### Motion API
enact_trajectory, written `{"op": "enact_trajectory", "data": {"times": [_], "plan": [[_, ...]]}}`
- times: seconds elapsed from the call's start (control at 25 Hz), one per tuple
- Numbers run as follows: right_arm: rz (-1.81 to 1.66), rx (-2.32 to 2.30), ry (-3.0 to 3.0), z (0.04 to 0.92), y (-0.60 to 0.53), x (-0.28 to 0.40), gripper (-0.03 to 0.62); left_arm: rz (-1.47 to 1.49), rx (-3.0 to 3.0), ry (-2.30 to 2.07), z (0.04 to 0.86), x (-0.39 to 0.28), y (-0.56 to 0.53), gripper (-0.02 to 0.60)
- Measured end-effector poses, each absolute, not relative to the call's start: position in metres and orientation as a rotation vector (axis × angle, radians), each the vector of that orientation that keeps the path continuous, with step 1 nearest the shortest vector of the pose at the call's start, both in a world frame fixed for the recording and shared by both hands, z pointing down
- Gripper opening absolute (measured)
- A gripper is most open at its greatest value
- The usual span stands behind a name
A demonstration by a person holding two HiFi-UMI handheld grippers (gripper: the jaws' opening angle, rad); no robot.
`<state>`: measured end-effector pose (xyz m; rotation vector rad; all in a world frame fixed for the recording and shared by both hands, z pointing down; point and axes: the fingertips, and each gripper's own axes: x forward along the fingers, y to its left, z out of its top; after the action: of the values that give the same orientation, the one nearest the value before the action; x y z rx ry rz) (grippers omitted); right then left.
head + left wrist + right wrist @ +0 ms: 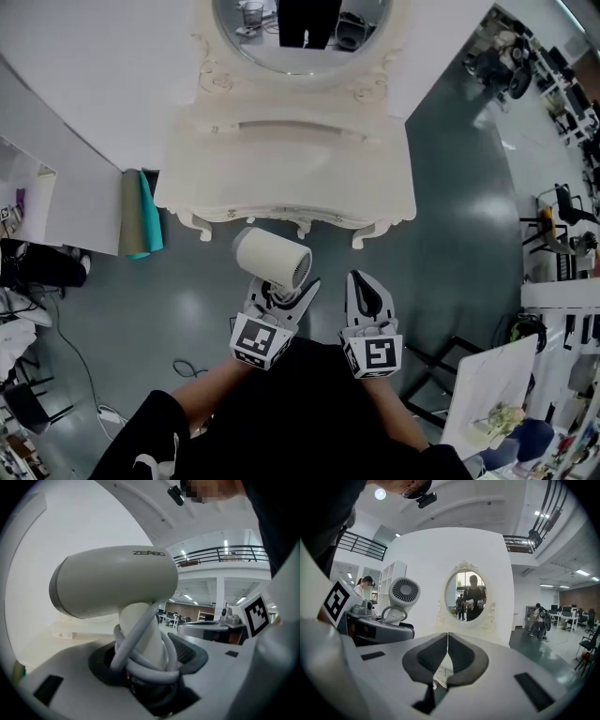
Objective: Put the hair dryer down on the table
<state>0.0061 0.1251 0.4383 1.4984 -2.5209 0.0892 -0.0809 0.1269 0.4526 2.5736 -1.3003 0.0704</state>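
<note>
A cream hair dryer [272, 258] with its grey cord wound round the handle is held upright in my left gripper [281, 298], jaws shut on the handle [143, 637]. Its barrel [112, 581] fills the left gripper view. It hangs just in front of the white dressing table [281, 159], above the floor. My right gripper [366, 292] is beside it on the right, shut with nothing between its pads [447, 656]. From the right gripper view the hair dryer [403, 595] shows its round rear grille at the left.
The dressing table carries an oval mirror [300, 33] at its back; its top is bare. Teal and beige boards [141, 216] lean by its left side. A white panel [487, 394] and chairs stand at the right, cables [187, 367] on the floor.
</note>
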Motion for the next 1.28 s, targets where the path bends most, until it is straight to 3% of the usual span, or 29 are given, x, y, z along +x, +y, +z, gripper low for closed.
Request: {"op": "enact_trajectory", "data": {"times": [0.6, 1.28], "plan": [[0.134, 1.556, -2.437, 0.447, 0.093, -0.006, 0.020, 0.031, 2.528, -1.305, 0.465, -0.119, 0.080, 0.261], [0.191, 1.522, -2.568, 0.451, 0.001, 0.012, 0.020, 0.142, 2.506, -1.346, 0.476, -0.082, 0.002, 0.261]]}}
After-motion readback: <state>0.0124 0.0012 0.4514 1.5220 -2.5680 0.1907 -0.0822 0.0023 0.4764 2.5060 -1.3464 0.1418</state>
